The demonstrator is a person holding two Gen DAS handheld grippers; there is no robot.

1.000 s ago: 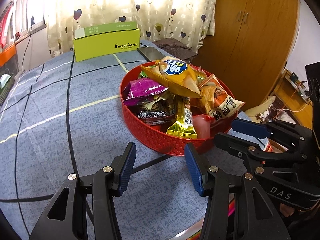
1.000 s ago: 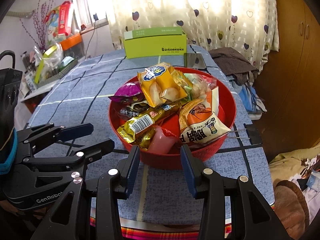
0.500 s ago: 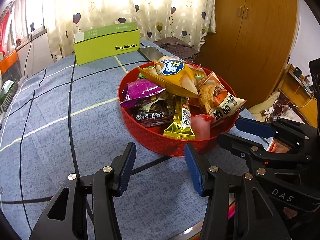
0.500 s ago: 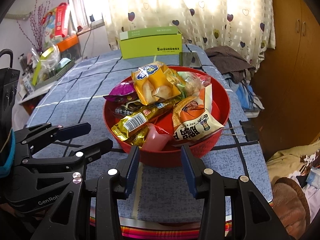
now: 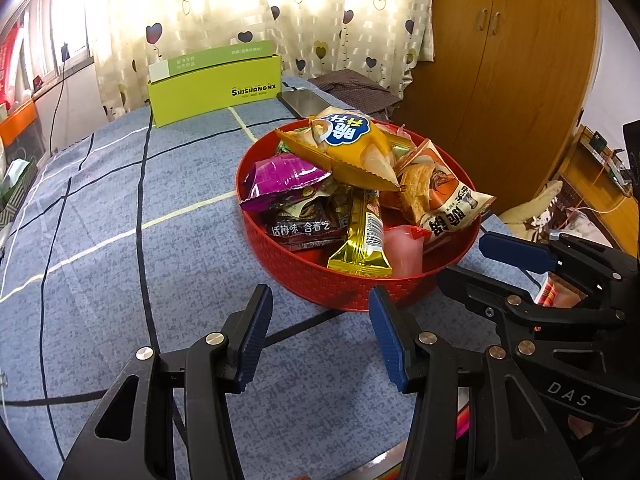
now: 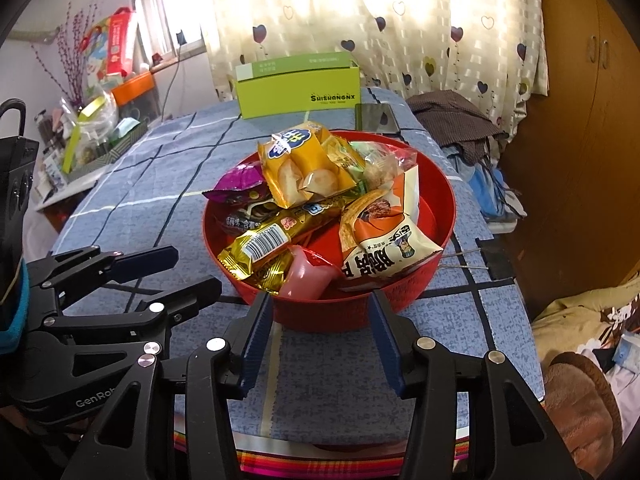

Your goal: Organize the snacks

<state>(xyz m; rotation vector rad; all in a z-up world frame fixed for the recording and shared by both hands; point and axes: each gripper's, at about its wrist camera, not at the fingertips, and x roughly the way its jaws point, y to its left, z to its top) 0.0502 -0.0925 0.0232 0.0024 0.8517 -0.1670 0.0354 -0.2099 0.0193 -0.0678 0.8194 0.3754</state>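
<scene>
A round red basket (image 5: 352,292) (image 6: 320,314) sits on the blue checked tablecloth, piled with snack packets: a yellow chip bag (image 5: 356,148) (image 6: 298,168) on top, a purple packet (image 5: 284,178), a gold bar (image 5: 364,240) (image 6: 264,242), an orange-and-white bag (image 5: 444,200) (image 6: 384,240) and a pink jelly cup (image 6: 306,276). My left gripper (image 5: 318,334) hovers open just short of the basket's near left side. My right gripper (image 6: 320,332) is before the basket's front wall, its jaws opening, with nothing between them. Each gripper shows in the other's view.
A lime-green box (image 5: 216,90) (image 6: 298,86) stands at the table's far edge with a dark phone (image 5: 304,102) beside it. Brown cloth (image 6: 452,118) hangs over the far right corner. A binder clip (image 6: 494,258) grips the right edge. Clutter lies to the left, a wooden wardrobe to the right.
The right gripper's jaws have spread wider apart. Both grippers otherwise hold their places in front of the basket; the snacks have not moved.
</scene>
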